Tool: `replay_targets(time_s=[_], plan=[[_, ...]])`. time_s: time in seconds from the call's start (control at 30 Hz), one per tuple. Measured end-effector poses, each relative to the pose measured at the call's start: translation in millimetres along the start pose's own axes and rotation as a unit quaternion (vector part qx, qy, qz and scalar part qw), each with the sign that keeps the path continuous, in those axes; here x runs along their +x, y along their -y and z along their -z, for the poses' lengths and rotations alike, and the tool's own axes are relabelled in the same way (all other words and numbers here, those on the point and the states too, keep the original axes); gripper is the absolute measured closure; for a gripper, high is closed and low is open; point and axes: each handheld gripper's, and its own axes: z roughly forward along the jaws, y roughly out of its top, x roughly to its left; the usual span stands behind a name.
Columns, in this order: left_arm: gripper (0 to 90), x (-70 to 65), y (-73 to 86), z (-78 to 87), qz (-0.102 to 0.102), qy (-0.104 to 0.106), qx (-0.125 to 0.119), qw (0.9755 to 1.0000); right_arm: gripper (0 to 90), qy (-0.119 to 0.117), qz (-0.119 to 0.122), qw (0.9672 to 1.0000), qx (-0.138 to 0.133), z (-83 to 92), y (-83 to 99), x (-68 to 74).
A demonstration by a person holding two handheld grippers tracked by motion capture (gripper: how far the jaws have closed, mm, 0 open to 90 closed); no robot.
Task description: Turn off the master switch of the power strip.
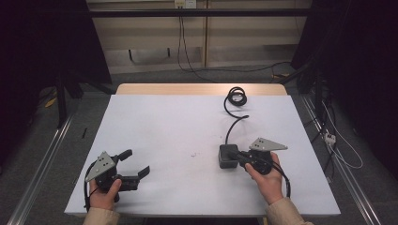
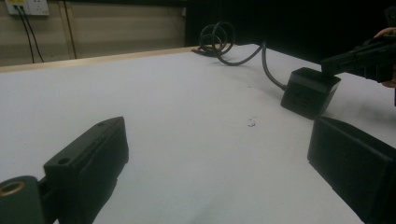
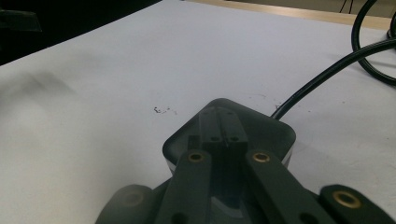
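Right gripper view has the right tongs (image 3: 223, 122) fully closed, tips pressed together over the top of the dark grey, rounded-square plastic power adapter block (image 3: 271, 133), gripping nothing. That block sits on the white counter (image 1: 178, 126), right of centre, with its stiff black cable (image 1: 233, 123) trailing to a coil at the far edge. It looks dense, rigid and smooth; its flat sides suit a grasp best. Left tongs (image 1: 136, 169) gape wide, empty.

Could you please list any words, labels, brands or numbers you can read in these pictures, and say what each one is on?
None can be read.
Black box: faint marks on its side, too dark and blurred to read.
Wall socket: no legible text.
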Motion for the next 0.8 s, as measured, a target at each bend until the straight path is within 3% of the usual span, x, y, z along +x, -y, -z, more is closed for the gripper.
replay_targets(time_s=[0.63,0.8], plan=[[4.8,0.2,0.2,0.0,-0.001,-0.001,0.001,1.0000,90.0,-0.001,0.002,1.0000,0.004,-0.5,0.5,-0.4],[4.8,-0.1,0.4,-0.2,0.001,-0.002,0.002,1.0000,90.0,0.009,0.024,0.9996,0.009,-0.7,-0.8,3.1]])
